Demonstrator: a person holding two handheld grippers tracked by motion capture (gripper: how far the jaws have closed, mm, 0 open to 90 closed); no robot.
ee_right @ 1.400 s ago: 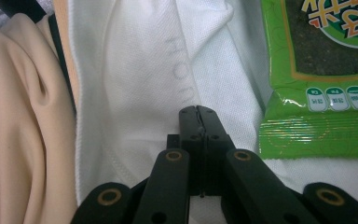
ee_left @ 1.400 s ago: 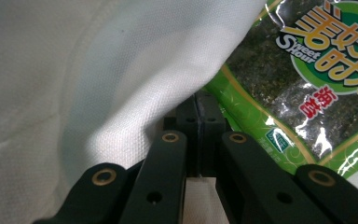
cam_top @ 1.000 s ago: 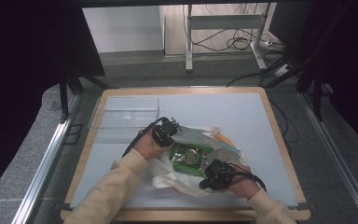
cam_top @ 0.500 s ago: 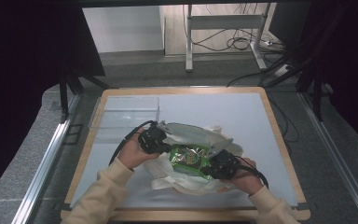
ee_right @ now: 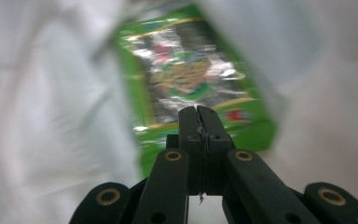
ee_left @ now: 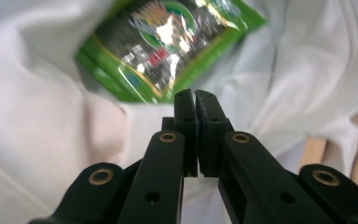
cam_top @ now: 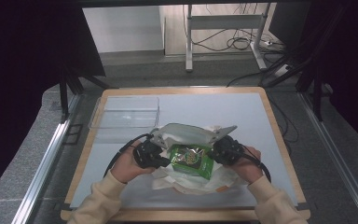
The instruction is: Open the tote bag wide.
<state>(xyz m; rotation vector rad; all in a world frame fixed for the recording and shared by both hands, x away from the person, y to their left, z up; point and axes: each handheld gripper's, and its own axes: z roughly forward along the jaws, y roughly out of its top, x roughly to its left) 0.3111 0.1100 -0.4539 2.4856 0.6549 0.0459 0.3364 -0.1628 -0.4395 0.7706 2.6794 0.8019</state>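
A green snack packet (cam_top: 192, 160) lay inside a white bag (cam_top: 186, 135). Both grippers, left (cam_top: 161, 160) and right (cam_top: 213, 154), had closed jaws pinching the bag. A clear box (cam_top: 125, 112) sat near the bench's far left corner.

Glossy foil packet (cam_top: 192, 160); matt white cloth bag (cam_top: 186, 179).

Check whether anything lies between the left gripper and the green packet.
Nothing visible does. The left gripper, jaws shut, points at the green packet across bare white bag; whether it pinches the bag fabric is unclear.
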